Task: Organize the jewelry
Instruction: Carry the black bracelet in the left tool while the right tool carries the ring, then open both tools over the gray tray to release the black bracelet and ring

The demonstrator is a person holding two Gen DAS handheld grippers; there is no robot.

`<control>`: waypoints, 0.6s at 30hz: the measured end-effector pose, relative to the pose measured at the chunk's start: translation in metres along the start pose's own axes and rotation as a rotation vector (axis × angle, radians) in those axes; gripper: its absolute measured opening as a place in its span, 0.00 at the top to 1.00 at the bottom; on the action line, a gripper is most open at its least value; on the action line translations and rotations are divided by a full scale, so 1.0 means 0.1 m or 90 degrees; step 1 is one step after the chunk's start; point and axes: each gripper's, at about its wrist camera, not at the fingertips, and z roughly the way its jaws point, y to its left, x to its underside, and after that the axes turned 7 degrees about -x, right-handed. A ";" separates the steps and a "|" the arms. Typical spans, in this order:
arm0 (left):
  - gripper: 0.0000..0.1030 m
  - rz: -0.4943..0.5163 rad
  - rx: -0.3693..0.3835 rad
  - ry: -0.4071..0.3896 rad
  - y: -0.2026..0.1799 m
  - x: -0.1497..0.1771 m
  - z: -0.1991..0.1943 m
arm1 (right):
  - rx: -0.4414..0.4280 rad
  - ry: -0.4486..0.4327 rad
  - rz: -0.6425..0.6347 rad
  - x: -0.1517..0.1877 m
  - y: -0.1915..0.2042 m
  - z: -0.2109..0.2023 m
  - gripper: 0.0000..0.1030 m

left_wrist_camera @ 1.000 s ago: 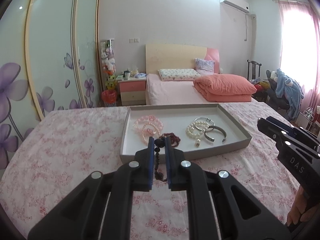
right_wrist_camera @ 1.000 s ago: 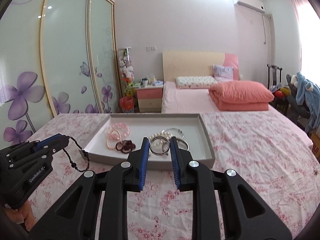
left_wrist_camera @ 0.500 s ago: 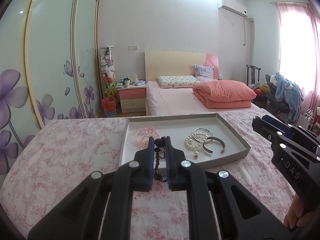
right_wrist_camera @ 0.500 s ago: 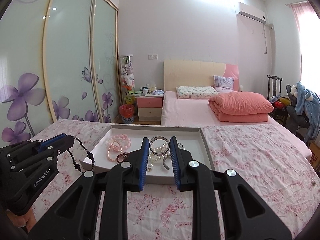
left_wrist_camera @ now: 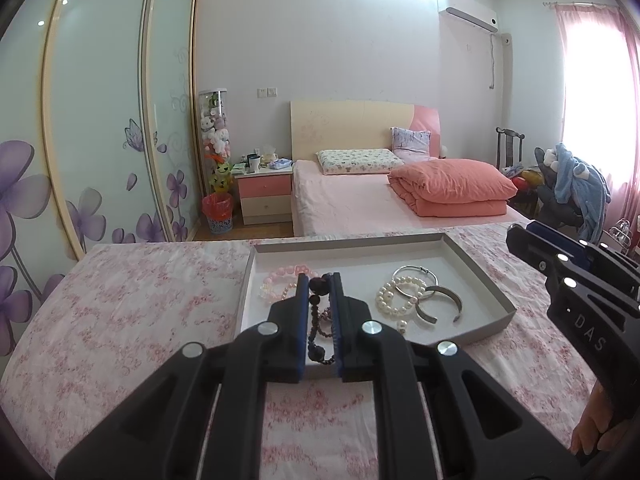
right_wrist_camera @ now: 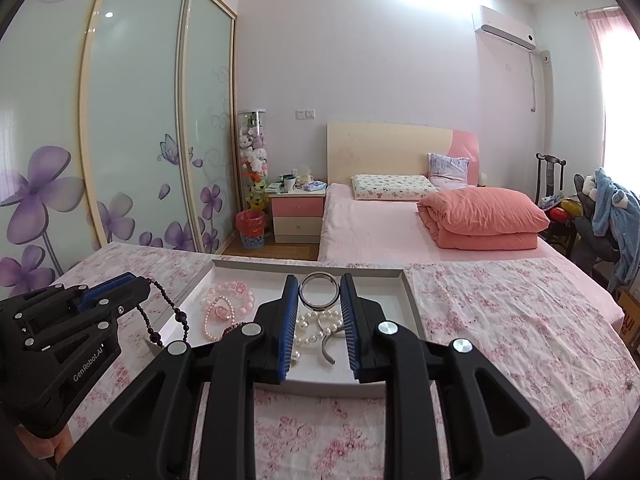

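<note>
A grey tray (left_wrist_camera: 486, 280) with a white floor sits on the floral cloth. My left gripper (left_wrist_camera: 319, 285) is shut on a dark bead string (left_wrist_camera: 316, 320) that hangs above the tray's near left part; it also shows in the right wrist view (right_wrist_camera: 168, 316). My right gripper (right_wrist_camera: 319, 290) is shut on a silver ring bangle (right_wrist_camera: 319, 292), held above the tray (right_wrist_camera: 412, 304). In the tray lie pink bead bracelets (left_wrist_camera: 280, 280), a pearl bracelet (left_wrist_camera: 394, 300), a thin silver hoop (left_wrist_camera: 416, 274) and an open silver cuff (left_wrist_camera: 440, 304).
The cloth-covered surface (left_wrist_camera: 140, 300) spreads around the tray. Beyond it are a bed (left_wrist_camera: 360, 200) with a folded salmon quilt (left_wrist_camera: 452, 188), a nightstand (left_wrist_camera: 264, 196), a red bin (left_wrist_camera: 218, 214), sliding wardrobe doors (left_wrist_camera: 100, 140) and a chair with clothes (left_wrist_camera: 576, 192).
Both grippers have risen with their loads: the bead string and the silver bangle now sit higher over the tray, and the tray looks lower and farther in both views.
</note>
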 end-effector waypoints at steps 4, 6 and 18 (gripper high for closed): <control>0.89 0.000 -0.001 0.008 0.00 -0.05 0.18 | -0.003 0.006 0.010 -0.04 -0.05 0.15 0.78; 0.89 0.000 0.002 0.011 -0.01 -0.08 0.27 | -0.004 0.014 0.016 -0.06 -0.09 0.26 0.78; 0.89 -0.007 0.033 0.040 -0.09 -0.20 0.84 | -0.023 0.085 0.062 0.01 -0.27 0.85 0.78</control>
